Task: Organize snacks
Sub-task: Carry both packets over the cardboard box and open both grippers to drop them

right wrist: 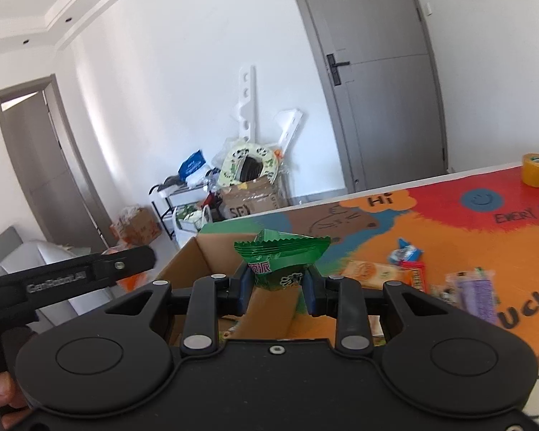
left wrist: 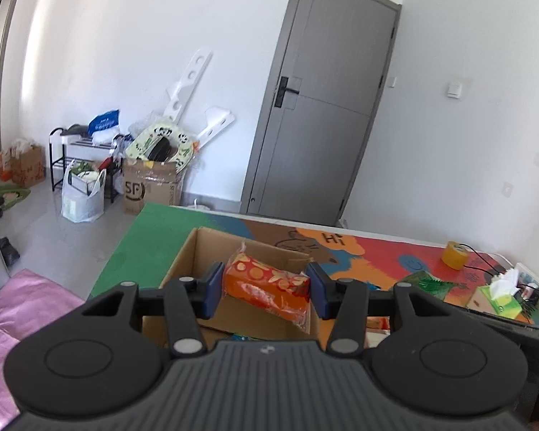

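Left gripper (left wrist: 266, 289): blue pads clamped on the two ends of an orange snack packet (left wrist: 267, 287), lifted above the box.
Orange snack packet: printed with round yellow shapes, crinkled clear film hanging from its lower edge, tilted with the left end higher.
Right gripper (right wrist: 276, 283): blue pads pinching the lower part of a green snack packet (right wrist: 282, 256), raised clear of the mat.
Green snack packet: upright, serrated top seal spread wide above the pads, white characters on the front partly hidden by the fingers.
Cardboard box (left wrist: 197, 251): open-topped, directly beneath and beyond both grippers, standing at the green end of the mat; small packets faintly visible on its floor, too hidden to name.
Play mat (right wrist: 449, 222): bright green, orange, red and blue cartoon print covering the tabletop.
Loose snacks (right wrist: 406, 269): several wrapped pieces lying on the mat to the right of the box, well apart from it.
Tape roll (left wrist: 455, 254): yellow, standing near the far edge of the mat.
Tissue box (left wrist: 499, 296): green, at the right end, white tissue sticking out.
Door (left wrist: 327, 107): grey, closed, in the far wall.
Floor clutter (left wrist: 151, 165): cardboard carton, bags and a small rack against the wall.
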Motion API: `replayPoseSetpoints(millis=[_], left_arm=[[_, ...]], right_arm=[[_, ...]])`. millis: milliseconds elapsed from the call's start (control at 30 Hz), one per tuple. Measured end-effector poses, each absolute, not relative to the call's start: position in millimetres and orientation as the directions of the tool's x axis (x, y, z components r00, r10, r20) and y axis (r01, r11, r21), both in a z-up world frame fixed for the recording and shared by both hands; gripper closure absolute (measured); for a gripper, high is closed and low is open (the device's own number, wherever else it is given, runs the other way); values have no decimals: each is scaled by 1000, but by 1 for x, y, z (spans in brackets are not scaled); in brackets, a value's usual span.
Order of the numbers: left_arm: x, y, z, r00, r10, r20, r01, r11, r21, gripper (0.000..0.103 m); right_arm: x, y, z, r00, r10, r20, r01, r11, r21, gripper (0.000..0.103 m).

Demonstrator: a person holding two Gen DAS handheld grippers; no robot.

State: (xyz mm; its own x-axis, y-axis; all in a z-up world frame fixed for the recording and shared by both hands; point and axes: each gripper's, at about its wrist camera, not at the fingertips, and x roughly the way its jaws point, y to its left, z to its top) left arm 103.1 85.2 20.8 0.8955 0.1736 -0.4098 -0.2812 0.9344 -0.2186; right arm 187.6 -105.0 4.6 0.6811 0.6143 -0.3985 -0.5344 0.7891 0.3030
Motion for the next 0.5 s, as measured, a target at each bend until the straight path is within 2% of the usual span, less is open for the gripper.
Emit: replayPoseSetpoints(millis=[333, 500], left_arm=[[126, 115, -1, 862, 186, -471, -330, 913, -242, 53], [117, 130, 0, 869, 184, -459, -341, 895, -287, 40]], right_arm=[[201, -64, -2, 638, 637, -434, -556, 770, 313, 73], [206, -48, -6, 619, 645, -448, -564, 762, 318, 73]])
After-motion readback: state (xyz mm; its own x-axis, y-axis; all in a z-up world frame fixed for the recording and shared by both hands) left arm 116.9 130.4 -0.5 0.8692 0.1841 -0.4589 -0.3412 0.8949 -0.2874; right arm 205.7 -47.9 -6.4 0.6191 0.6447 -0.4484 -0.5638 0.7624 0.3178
